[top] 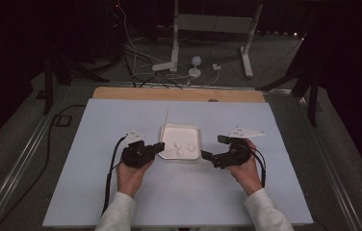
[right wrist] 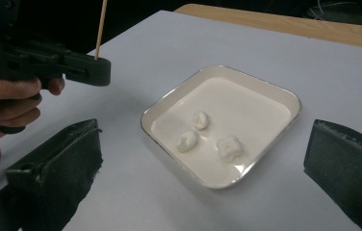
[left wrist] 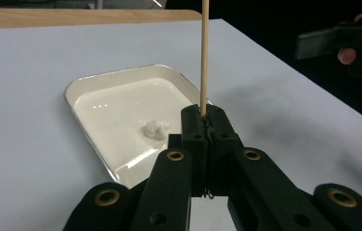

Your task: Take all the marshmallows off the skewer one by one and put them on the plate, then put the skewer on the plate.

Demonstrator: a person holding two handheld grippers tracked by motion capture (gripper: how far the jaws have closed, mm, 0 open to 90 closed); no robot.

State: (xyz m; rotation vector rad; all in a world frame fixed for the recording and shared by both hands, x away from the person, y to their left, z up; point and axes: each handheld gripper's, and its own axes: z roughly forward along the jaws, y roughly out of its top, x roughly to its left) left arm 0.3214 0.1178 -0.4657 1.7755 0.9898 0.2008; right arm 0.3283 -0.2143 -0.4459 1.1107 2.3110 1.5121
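The fingers of the left gripper are closed on a thin wooden skewer, held upright just beside the left edge of the shallow white square tray. The fingers of the right gripper stand wide apart and hold nothing, just beside the tray's right edge. In the tray lie three small white soft pieces, apart from each other. I judge the work is at its beginning: the skewer is gripped, but no piece is pierced yet. The tray sits on a pale grey table in a dark room with cables on the floor beyond it.
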